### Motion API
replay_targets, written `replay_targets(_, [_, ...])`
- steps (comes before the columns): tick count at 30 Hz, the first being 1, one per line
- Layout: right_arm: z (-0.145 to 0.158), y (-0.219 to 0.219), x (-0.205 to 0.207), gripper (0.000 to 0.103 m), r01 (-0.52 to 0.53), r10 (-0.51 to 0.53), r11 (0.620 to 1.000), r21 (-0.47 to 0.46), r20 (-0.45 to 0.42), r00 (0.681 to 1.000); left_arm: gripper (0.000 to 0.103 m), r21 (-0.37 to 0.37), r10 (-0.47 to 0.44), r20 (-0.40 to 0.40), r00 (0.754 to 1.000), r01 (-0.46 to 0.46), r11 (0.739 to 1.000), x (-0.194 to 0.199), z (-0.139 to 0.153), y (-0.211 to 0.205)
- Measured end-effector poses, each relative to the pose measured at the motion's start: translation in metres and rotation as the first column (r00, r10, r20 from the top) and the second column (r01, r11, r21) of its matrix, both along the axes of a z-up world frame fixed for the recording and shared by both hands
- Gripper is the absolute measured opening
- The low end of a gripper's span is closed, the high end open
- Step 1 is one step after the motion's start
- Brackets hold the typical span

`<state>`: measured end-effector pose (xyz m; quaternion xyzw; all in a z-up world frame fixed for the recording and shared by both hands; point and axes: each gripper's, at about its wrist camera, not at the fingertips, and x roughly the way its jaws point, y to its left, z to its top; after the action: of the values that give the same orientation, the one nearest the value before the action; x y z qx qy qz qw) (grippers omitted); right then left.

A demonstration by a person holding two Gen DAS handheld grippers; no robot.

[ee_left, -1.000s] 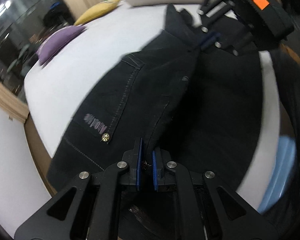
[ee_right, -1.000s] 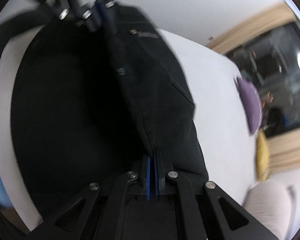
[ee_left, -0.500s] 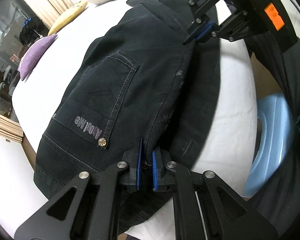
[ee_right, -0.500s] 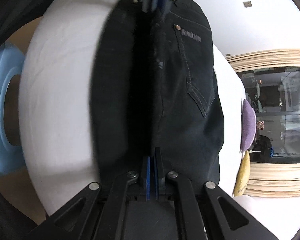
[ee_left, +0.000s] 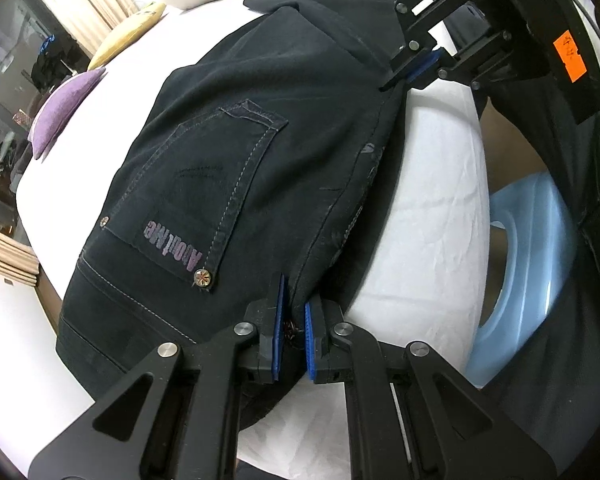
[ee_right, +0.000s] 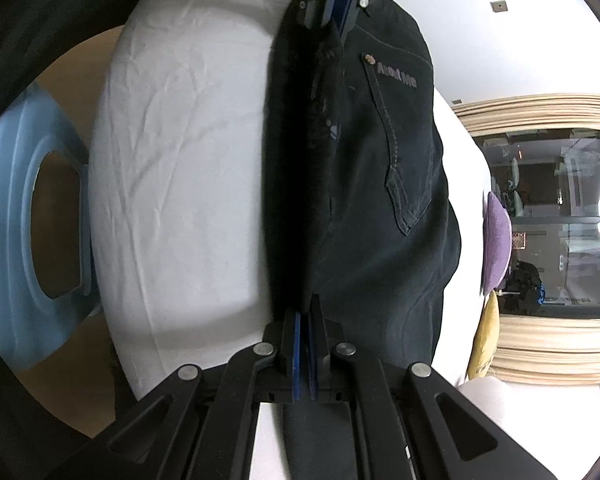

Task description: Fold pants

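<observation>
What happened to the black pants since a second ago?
The pants came down: a second ago both claws held their edge up off the white bed, and now they lie spread across it with the back pocket facing up. Nothing was let go. The left claw and right claw are still clamped on the near edge.

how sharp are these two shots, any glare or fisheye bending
Left wrist view: sharp, pocket lettering on the pants readable; the white bed bulges from fisheye bending. Right wrist view: slightly soft at the blue stool; bright reflected lights in the dark window; the pants' fold falls into near-black shadow.
</observation>
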<state>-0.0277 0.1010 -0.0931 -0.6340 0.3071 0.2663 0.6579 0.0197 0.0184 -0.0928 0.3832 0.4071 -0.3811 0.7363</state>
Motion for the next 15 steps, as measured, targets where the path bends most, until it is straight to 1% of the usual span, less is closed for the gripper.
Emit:
replay_targets(2, [-0.004,0.000,0.001,0.004,0.010,-0.010,1.000,-0.001,-0.004,1.000,0.008,-0.007,0.008,0.001,1.000,-0.008,1.000,-0.002,-0.002,0.001])
replay_targets(6, [-0.009,0.001,0.010,0.005,0.020,-0.020,1.000,0.004,0.000,1.000,0.010,-0.016,0.029,0.046,0.999,-0.028,0.999,-0.009,-0.006,0.002])
replay_targets(8, [-0.011,0.002,0.004,0.006,0.033,-0.033,0.999,0.013,0.001,0.999,0.011,-0.012,0.049,0.051,0.997,-0.049,0.999,-0.011,-0.005,0.005])
replay_targets(9, [-0.012,0.002,0.002,0.007,0.040,-0.040,0.999,0.017,0.003,0.999,0.014,-0.014,0.061,0.040,0.997,-0.061,0.998,-0.010,-0.003,0.006])
replay_targets(10, [-0.013,0.003,0.004,0.007,0.048,-0.048,0.999,0.022,0.009,0.999,0.015,-0.015,0.075,0.014,0.997,-0.075,0.997,-0.009,-0.001,0.008])
replay_targets(12, [-0.013,0.002,0.005,0.007,0.060,-0.061,0.998,0.031,0.016,0.998,0.022,-0.019,0.090,-0.048,0.995,-0.091,0.996,-0.007,0.006,0.012])
replay_targets(13, [-0.014,0.003,0.005,0.007,0.066,-0.066,0.997,0.034,0.018,0.998,0.023,-0.018,0.087,-0.070,0.994,-0.088,0.996,-0.006,0.009,0.015])
replay_targets(15, [-0.013,0.003,0.007,0.007,0.083,-0.083,0.996,0.045,0.014,0.996,0.023,-0.009,0.096,-0.090,0.991,-0.097,0.995,-0.005,0.015,0.020])
